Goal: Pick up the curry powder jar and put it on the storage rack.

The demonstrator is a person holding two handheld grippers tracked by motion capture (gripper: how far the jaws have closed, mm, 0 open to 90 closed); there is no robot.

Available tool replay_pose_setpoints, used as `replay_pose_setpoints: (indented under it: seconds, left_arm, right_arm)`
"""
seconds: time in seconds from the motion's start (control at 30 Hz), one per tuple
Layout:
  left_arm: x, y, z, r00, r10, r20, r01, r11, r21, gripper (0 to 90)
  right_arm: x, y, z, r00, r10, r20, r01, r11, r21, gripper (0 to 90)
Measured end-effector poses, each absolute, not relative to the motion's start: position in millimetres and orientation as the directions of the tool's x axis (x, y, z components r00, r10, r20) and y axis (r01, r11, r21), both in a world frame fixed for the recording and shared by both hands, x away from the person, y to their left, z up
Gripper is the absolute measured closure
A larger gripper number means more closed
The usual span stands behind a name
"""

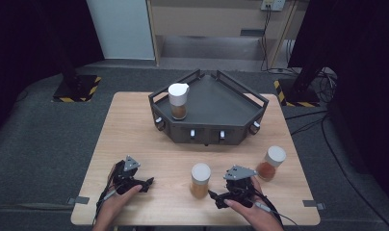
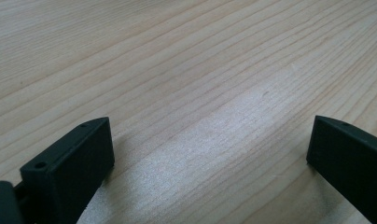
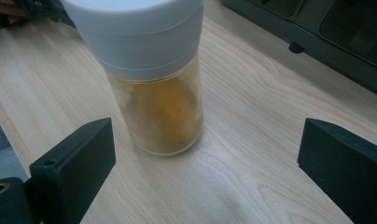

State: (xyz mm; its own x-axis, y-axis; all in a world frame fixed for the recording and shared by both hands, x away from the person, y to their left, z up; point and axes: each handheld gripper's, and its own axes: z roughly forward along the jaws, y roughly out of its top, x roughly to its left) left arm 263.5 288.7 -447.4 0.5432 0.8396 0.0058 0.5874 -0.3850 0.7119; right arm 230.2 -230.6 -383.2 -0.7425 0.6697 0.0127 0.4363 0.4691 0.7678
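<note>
So this looks like the approach step for picking up the nearest jar (image 1: 200, 180), the one with the white cap and amber-brown stuff inside, standing upright on the wooden surface (image 1: 135, 134) in the lower middle of the high view. One matching jar (image 1: 178, 101) already sits in the dark angular tray (image 1: 250, 108) at the top centre, and another capped jar (image 1: 271, 163) waits at the lower right of the frame, so my guess is they're being loaded into the tray one by one.

The right tongs (image 1: 214, 195) sit just beside the near jar, pointing at it from its right. In the right gripper view the jar (image 3: 154, 93) is up ahead in the upper left of the frame, with both black jaws spread wide and nothing between them yet, no contact as far as I can see. The jar sits off toward the left jaw rather than centred, so I'd say the next move is to slide forward and shift a bit so the glass body lands squarely between the jaws below the cap, then squeeze.

The left tongs (image 1: 148, 182) rest low at the lower left of the high view, well apart from any jar. The left gripper view has their jaws spread wide too, just bare wood (image 2: 200, 84) between them, gripping nothing.
</note>
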Motion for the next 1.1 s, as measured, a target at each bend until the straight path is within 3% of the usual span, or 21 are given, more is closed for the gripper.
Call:
replay_pose_setpoints:
  seconds: [1.1]
  left_arm:
    - [263,289,-448,0.542,0.84,0.005,0.587,-0.384,0.713,0.0]
  right_arm:
    - [240,-210,-384,-0.775,0.63,0.054,0.423,0.453,0.785,5.0]
